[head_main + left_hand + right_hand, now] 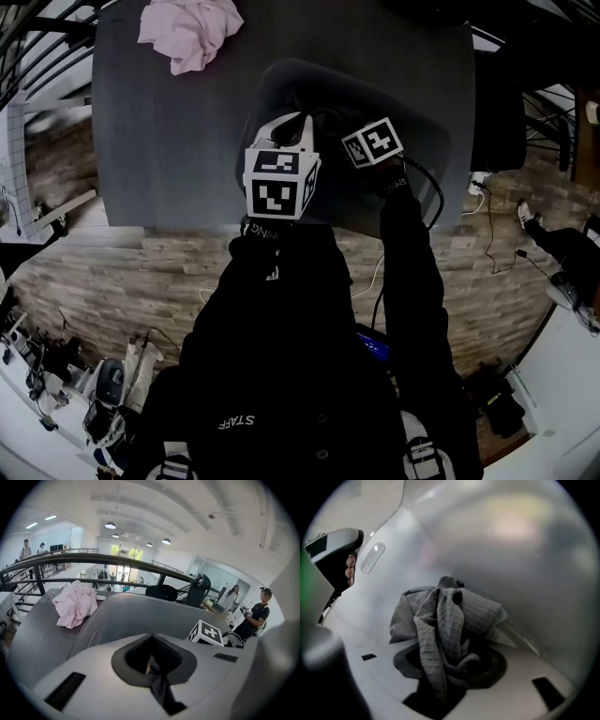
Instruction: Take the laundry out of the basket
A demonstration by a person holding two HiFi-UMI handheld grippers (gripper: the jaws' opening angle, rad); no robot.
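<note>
A grey plastic basket stands on the dark table. Inside it lies a crumpled grey checked cloth. My right gripper reaches down into the basket, and its jaws are shut on a fold of that cloth. In the head view only its marker cube shows. My left gripper hovers at the basket's near rim. Its jaws meet, with only a thin dark strip at the seam. A pink garment lies heaped on the table's far left.
A black railing runs behind the table, with dark chairs beyond. Two people stand at the far right. Cables trail on the wood floor to the table's right.
</note>
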